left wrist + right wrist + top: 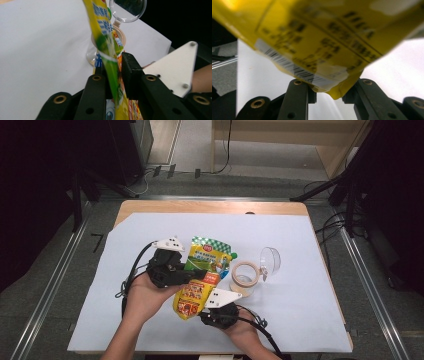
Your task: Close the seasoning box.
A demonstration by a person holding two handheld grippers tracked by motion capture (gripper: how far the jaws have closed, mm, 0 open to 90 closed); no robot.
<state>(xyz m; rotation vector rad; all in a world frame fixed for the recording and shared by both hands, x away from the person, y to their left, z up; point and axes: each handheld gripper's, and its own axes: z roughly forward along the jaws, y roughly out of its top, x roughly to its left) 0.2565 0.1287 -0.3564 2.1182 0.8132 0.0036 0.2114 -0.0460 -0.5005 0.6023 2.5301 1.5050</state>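
A yellow and green snack pouch [207,257] is held up over the white sheet between my two grippers. My left gripper [192,271] reaches in from the left at the pouch's middle. In the left gripper view the pouch [105,37] runs edge-on between the jaws of my left gripper [115,72], with a thin gap at the right pad [130,72]. My right gripper [201,308] comes from below. It [329,96] is shut on the pouch's bottom corner [332,87], barcode side facing the camera.
A clear glass jar [244,281] stands just right of the pouch, its round hinged lid [270,259] swung open. The jar [91,53] and lid [128,11] sit close behind the pouch. The white sheet [300,310] covers most of the wooden table [210,207].
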